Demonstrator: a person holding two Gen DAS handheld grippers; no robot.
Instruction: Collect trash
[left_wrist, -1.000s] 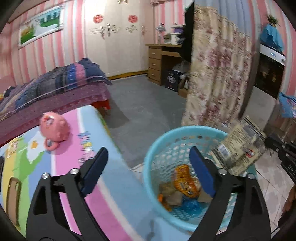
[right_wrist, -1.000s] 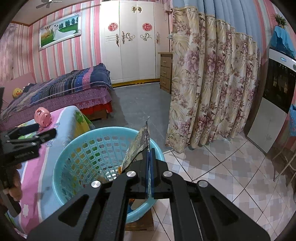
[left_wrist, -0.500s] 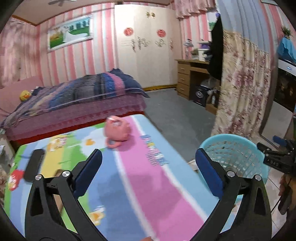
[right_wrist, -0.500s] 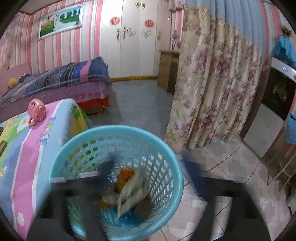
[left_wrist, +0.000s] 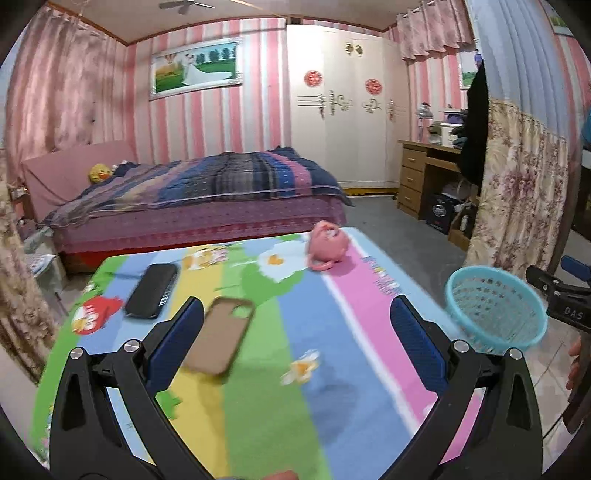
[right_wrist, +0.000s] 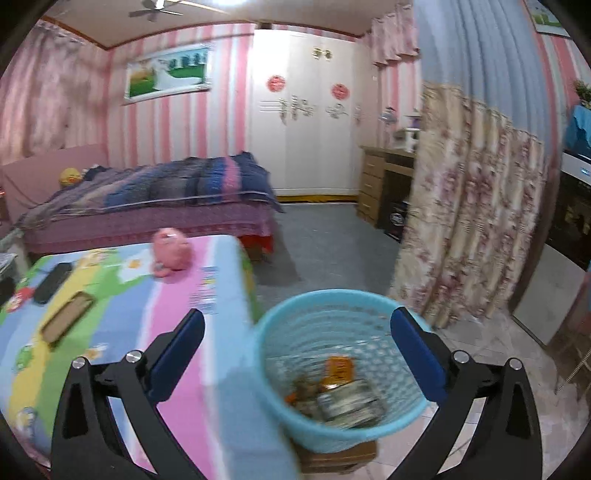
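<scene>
The light blue trash basket (right_wrist: 406, 373) stands on the floor at the table's right end. It holds a silvery wrapper (right_wrist: 349, 404), an orange packet (right_wrist: 338, 365) and other scraps. My right gripper (right_wrist: 297, 317) hangs above and in front of the basket, its jaws opening with nothing between them. My left gripper (left_wrist: 295, 310) is open and bare over the colourful tablecloth (left_wrist: 314, 387), with the basket (left_wrist: 461, 295) off to its right. A brown phone case (left_wrist: 221, 334) lies just beyond the left finger.
On the table also lie a black case (left_wrist: 151, 290) and a pink plush toy (left_wrist: 327, 245). A bed (left_wrist: 207, 192) stands behind the table, a wooden desk (left_wrist: 417, 173) at the back right, and a floral curtain (right_wrist: 469, 206) right of the basket.
The right gripper opened and the wrapper dropped into the basket; it then drew back. The left gripper swung left from the basket to over the table.
</scene>
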